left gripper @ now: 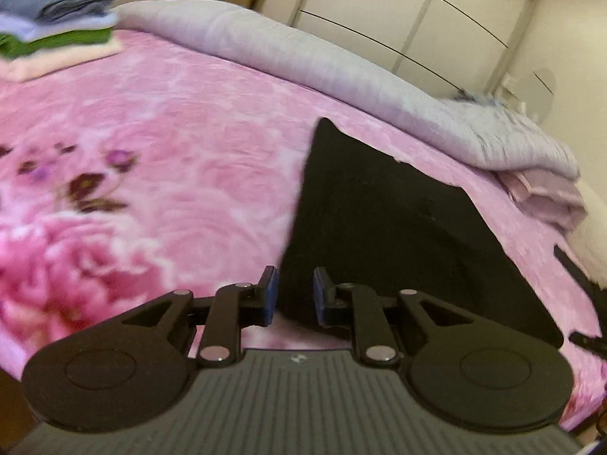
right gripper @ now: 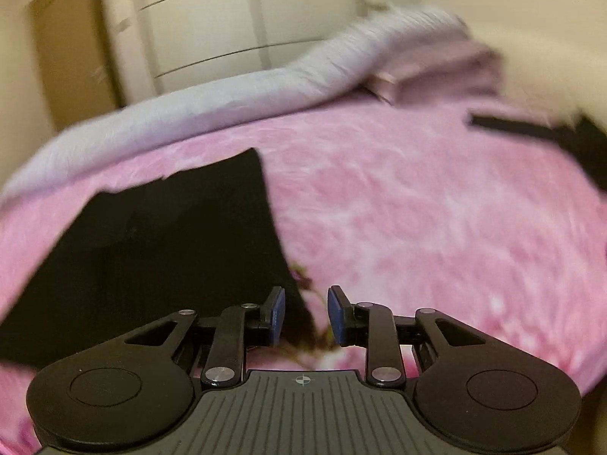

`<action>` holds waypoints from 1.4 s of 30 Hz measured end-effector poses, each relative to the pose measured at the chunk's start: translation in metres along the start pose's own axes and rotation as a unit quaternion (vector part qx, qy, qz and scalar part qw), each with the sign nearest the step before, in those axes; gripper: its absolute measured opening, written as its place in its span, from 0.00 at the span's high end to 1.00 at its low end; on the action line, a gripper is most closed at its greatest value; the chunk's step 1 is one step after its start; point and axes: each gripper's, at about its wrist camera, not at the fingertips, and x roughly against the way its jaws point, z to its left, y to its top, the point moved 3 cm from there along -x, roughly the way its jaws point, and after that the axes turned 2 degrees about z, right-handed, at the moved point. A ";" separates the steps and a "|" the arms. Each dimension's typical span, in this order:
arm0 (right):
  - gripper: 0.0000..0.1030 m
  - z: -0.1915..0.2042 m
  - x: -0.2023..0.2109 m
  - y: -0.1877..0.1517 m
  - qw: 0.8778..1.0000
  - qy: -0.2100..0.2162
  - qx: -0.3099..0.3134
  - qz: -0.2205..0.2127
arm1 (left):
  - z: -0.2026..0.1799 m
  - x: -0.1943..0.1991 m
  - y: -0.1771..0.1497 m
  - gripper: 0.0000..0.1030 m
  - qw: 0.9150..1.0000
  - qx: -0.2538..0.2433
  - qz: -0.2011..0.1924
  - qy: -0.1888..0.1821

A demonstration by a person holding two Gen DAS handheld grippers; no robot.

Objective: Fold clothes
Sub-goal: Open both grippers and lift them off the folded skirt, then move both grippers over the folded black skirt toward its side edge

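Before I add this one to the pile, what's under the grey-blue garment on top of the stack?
Under the grey-blue garment lie a pale lilac piece, a green one and a peach one, resting on the pink floral blanket. Only their folded edges show; anything between layers is hidden.

Left gripper [left gripper: 295, 295], right gripper [right gripper: 306, 314]: jaws parted, empty.

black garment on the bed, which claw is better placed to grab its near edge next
Probably the left claw: open, with the black garment lying between and just beyond its fingers. The right claw, also open, sits off the garment's corner, mostly over the pink blanket.
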 end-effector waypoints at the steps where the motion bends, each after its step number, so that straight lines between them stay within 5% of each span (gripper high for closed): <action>1: 0.72 0.007 -0.005 -0.003 1.000 -0.006 0.017 0.001 | -0.008 -0.009 0.000 0.83 1.000 -0.018 0.011 0.006; 7: 0.71 0.025 -0.035 -0.029 0.996 -0.052 0.067 0.020 | -0.035 -0.031 -0.015 0.82 0.994 -0.066 0.037 0.079; 11: 0.71 0.024 -0.011 -0.017 0.999 -0.026 0.014 0.039 | -0.049 -0.017 -0.017 0.82 0.990 -0.065 0.056 0.109; 20: 0.70 0.051 0.035 -0.029 0.997 -0.002 0.007 0.074 | -0.091 0.035 -0.052 0.74 0.986 -0.108 0.064 0.108; 30: 0.69 0.048 0.080 -0.034 0.999 0.003 0.000 0.051 | -0.110 0.086 -0.060 0.71 0.987 -0.125 0.026 0.096; 42: 0.67 0.044 0.101 -0.034 0.999 0.003 -0.008 0.039 | -0.114 0.095 -0.065 0.69 0.988 -0.130 0.021 0.087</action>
